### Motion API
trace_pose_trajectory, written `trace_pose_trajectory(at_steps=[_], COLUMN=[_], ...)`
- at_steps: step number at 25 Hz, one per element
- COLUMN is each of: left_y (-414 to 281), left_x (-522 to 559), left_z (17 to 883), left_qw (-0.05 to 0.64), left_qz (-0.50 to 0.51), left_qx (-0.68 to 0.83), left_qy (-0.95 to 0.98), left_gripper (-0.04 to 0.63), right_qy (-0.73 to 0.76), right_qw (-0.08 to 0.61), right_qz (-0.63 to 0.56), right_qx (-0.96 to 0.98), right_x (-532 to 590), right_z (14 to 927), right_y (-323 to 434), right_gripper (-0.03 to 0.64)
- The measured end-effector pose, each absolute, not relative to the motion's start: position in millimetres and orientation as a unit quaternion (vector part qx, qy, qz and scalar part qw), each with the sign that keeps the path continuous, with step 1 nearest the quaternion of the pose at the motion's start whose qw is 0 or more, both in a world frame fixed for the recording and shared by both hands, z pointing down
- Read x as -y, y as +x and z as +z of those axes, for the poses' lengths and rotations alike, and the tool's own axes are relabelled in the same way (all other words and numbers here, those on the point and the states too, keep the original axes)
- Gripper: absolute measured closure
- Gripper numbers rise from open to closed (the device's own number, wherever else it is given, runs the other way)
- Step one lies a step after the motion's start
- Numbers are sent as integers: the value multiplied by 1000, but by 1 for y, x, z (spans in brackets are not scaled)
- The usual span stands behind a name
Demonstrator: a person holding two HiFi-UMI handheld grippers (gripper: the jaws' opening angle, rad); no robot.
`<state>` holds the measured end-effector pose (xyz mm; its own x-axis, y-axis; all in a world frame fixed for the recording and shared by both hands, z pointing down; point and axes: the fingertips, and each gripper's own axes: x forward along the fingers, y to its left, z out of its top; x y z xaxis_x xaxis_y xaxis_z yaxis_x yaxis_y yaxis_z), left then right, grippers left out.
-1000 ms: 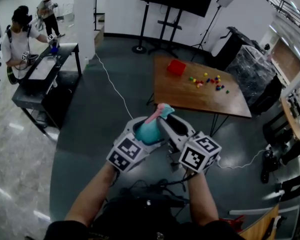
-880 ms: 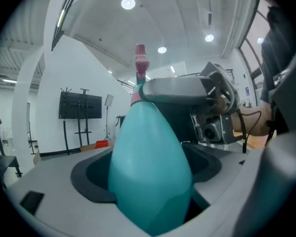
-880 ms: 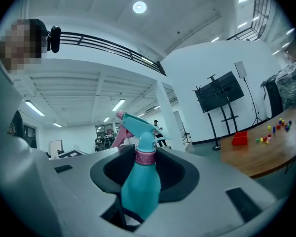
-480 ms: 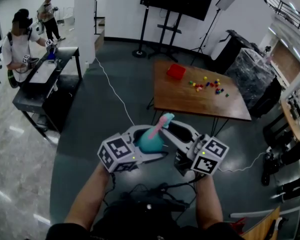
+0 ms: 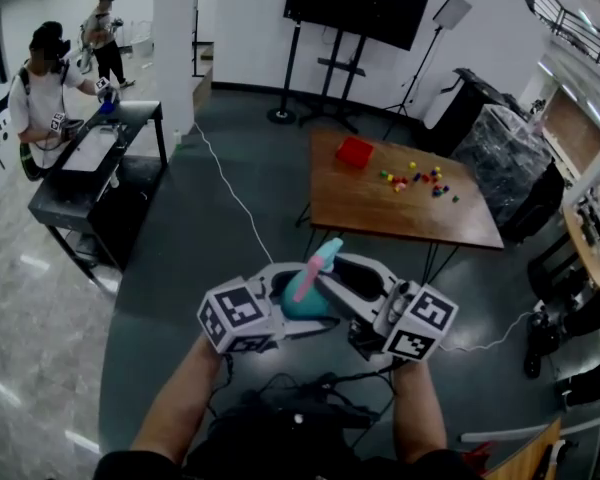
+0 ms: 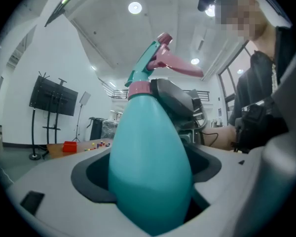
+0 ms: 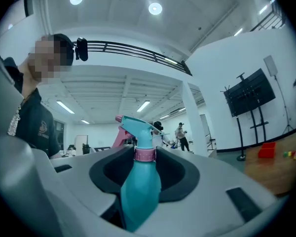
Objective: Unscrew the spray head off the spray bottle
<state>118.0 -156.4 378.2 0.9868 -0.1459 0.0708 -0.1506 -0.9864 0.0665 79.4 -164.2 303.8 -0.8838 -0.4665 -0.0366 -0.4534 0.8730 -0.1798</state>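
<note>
Left claw (image 6: 152, 179) gripping spray bottle (image 6: 145, 132), marker cubes (image 5: 238, 313) overhead

Dark grey floor (image 5: 230, 268) under you. Wooden counter (image 5: 380, 213) at 1 o'clock, carrying a red bin (image 5: 355, 152) and coloured blocks (image 5: 417, 178). Black screen (image 5: 355, 6) on a stand at 12, against the white wall (image 5: 245, 28). White pillar (image 5: 175, 38) at 11, black counter (image 5: 80, 183) at 10. Ceiling spots (image 7: 155, 8) lit.

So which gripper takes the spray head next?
Probably right. The left gripper clamps the spray bottle at its wide body; the right gripper, whose jaws have just been opening around the shoulder, sits nearest the spray head.
</note>
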Motion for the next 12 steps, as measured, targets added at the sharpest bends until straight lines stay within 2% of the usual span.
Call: trace_pose_trajectory(at_steps=[4,12], left_y=[107,104], left_x=[179,200], left_z=[378,389], left_qw=[39,28], left_qz=[26,59], left_qx=[146,235], left_qy=[988,970], left_gripper=[173,173], right_qy=[-296,-358], right_qw=[36,37], right_qz=[-77,-79], right_qx=[-951,-930], right_x=[175,185], right_z=[305,311], right_y=[79,82], right_gripper=[442,442])
